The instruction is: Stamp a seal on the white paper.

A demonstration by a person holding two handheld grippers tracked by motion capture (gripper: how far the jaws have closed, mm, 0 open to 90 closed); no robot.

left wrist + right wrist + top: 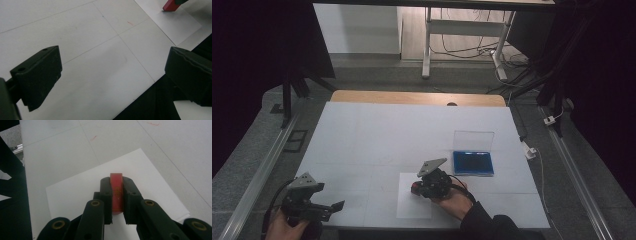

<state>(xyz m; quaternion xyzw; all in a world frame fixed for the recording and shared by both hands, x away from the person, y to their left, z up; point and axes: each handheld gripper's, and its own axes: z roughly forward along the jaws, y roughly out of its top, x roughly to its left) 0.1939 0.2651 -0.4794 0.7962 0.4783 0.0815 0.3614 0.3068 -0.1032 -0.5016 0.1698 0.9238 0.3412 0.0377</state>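
Note:
A small flat red block point(116, 192) is pinched upright between the two black pads of my right gripper point(116, 180), which is shut on it. In the high view my right gripper point(417, 189) holds the red block point(414, 189) low over a white sheet of paper point(412, 209) near the table's front edge. Whether the block touches the sheet I cannot tell. My left gripper point(332, 209) hovers at the front left corner of the table. Its jaws stand wide apart in the left gripper view point(113, 53), with nothing between them. That view catches the red block point(171, 5) and the paper point(178, 25) at its top right.
A shallow blue box point(472, 163) lies right of the paper, its clear lid point(473, 140) standing up behind it. The white table cover point(377, 135) is bare toward the back and left. Dark frame legs and cables stand beyond the table's far edge.

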